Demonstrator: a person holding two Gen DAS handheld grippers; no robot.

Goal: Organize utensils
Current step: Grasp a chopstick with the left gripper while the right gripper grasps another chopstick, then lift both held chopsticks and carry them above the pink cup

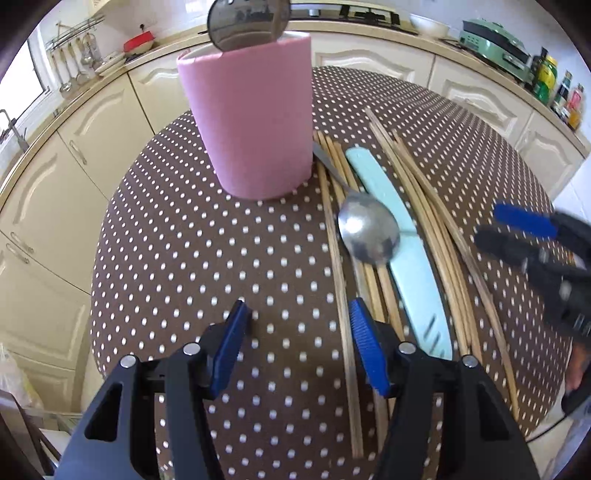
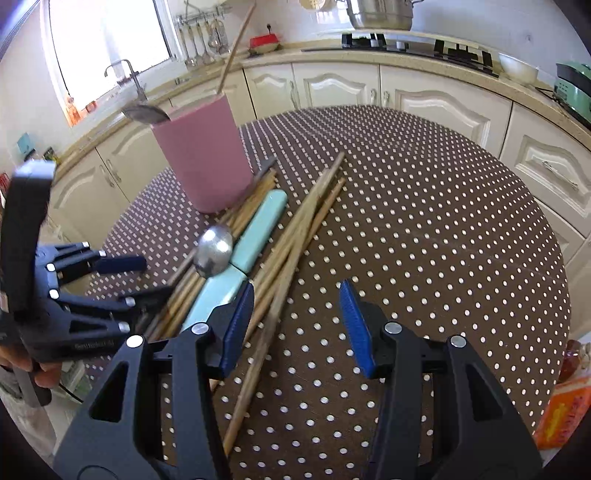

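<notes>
Both tongs, left (image 1: 295, 347) and right (image 2: 295, 325), gape empty over chopsticks (image 2: 280, 266) mid-desk; pinch one stick squarely, avoid spoon (image 1: 369, 232), lift toward pink holder (image 1: 251, 122).

Round table w/ brown white-dotted cloth (image 2: 424, 206) fills frame centre. Behind it, cream panelled cabinet doors (image 2: 436, 107) under a beige counter. Upper left: window (image 2: 110, 44), chrome tap (image 2: 127, 74), rail of hanging ladles (image 2: 199, 33). Red lidded dish (image 2: 264, 42) top centre, black gas hob (image 2: 417, 46) beside steel pot (image 2: 380, 14). White bowl (image 2: 517, 68), green appliance (image 2: 574, 90) upper right. Bottles (image 1: 554, 85) far right, left wrist view.
</notes>
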